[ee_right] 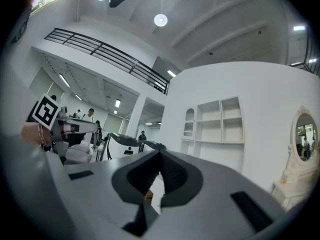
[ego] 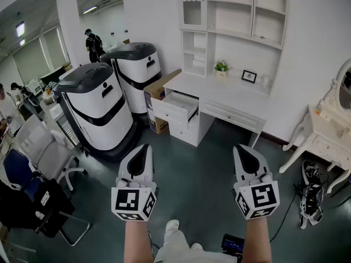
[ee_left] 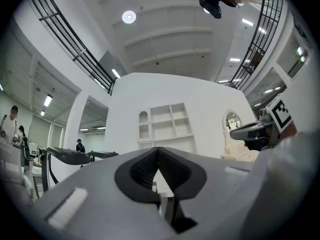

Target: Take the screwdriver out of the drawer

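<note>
The task has hardly begun, judging by how things lie. The person stands well back from the white wooden desk (ego: 225,96) at the far side of the room. Both tools are held out low over the dark floor, side by side and well apart from the furniture.

The left gripper (ego: 145,147) has its jaws clenched together with nothing between them. The right gripper (ego: 240,148) is pressed closed and empty in the same way.

One step looks done: the white upper drawer (ego: 186,99) at the desk's left end already stands pulled out. The screwdriver itself cannot be seen in any view. The drawer's inside is too small and too far off to make out, so it is presumably lying in there. What is left is the approach to the desk, the reach into the drawer, the grasp and the lift out.

- **Grippers:** there are two, each with a marker cube.
- **Drawers:** one is open, and one long shut drawer (ego: 233,115) sits under the desktop to its right.
- **Machines:** two large white-and-black rounded machines (ego: 93,106) stand to the left of the desk.
- **Box:** one brown cardboard box (ego: 159,89) sits between the machines and the drawer.
- **On the desktop:** there is one small potted plant (ego: 221,67) and one small framed picture (ego: 249,76).
</note>
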A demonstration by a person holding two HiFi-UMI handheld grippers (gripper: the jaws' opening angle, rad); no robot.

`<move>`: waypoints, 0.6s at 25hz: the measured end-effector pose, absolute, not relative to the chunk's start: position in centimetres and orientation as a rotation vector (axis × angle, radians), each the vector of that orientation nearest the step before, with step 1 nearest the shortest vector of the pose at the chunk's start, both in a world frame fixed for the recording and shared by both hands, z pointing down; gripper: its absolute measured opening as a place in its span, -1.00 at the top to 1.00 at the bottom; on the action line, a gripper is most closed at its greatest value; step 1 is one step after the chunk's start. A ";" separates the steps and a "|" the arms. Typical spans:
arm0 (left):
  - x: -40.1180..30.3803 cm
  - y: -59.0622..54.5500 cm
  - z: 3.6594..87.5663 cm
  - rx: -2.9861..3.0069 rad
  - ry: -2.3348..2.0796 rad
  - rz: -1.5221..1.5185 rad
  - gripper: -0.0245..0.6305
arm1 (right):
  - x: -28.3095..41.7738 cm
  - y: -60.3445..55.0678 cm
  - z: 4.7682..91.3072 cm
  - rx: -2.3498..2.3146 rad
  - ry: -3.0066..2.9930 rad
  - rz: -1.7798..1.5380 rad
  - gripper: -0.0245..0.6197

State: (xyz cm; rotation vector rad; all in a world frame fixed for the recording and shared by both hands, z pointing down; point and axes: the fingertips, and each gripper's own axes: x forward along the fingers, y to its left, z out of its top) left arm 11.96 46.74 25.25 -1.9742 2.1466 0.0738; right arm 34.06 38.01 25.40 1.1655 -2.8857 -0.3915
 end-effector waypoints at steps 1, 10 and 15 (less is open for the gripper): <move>11.8 46.5 25.2 -1.975 2.146 0.073 0.90 | 34.0 37.8 25.4 1.168 -2.886 -0.390 0.90; 9.1 43.0 25.9 -1.995 2.145 0.062 0.90 | 31.3 34.3 25.8 1.183 -2.877 -0.379 0.90; 5.9 39.4 26.0 -2.018 2.126 0.058 0.90 | 28.1 31.0 25.6 1.211 -2.903 -0.357 0.90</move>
